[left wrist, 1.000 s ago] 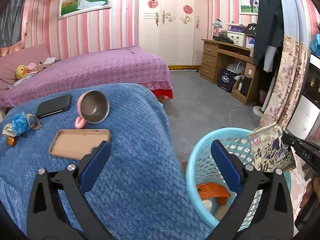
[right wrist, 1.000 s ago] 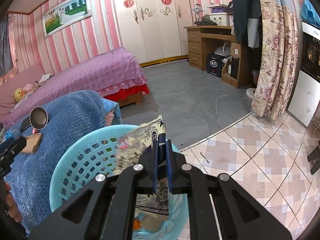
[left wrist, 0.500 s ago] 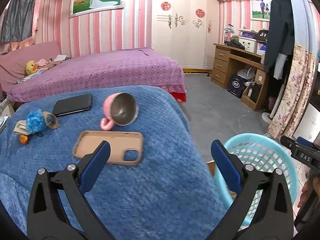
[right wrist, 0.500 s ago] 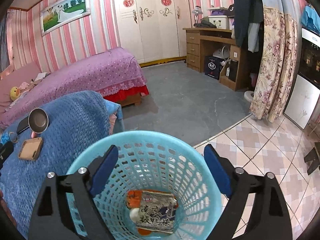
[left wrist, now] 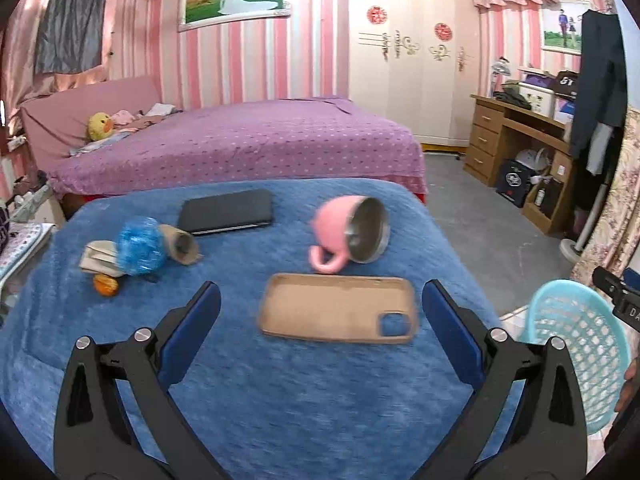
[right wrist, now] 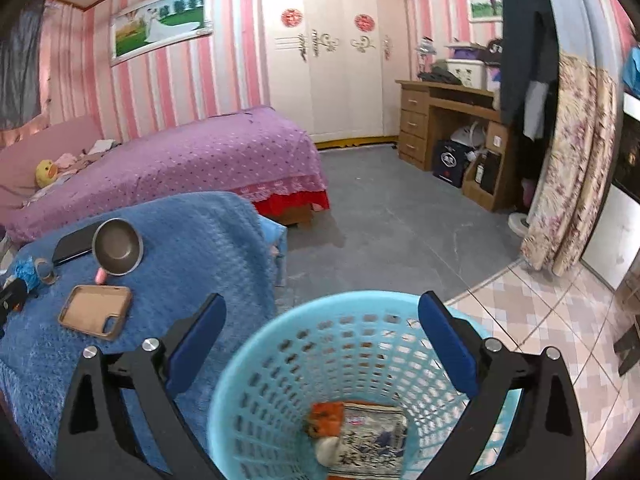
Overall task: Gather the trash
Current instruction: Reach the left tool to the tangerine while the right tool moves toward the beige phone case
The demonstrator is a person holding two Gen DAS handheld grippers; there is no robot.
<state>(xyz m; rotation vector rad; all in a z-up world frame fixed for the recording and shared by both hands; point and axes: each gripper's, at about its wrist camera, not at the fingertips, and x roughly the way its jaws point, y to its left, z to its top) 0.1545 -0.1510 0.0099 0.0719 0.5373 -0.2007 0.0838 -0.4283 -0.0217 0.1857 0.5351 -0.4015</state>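
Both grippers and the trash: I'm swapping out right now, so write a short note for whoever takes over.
Left gripper: open, empty, over the blue blanket. Right gripper: open, empty, above the basket.
Done: printed wrapper and orange scrap lie in the basket.
Left: blue crumpled wrapper, cardboard tube, small orange piece.
Not trash, probably: pink mug, phone case, phone.

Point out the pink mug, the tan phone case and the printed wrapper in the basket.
pink mug (left wrist: 334, 222), left wrist view, on its pink outer wall.
tan phone case (left wrist: 328, 306), left wrist view, on its inner face.
printed wrapper (right wrist: 370, 436), right wrist view, on its printed face.
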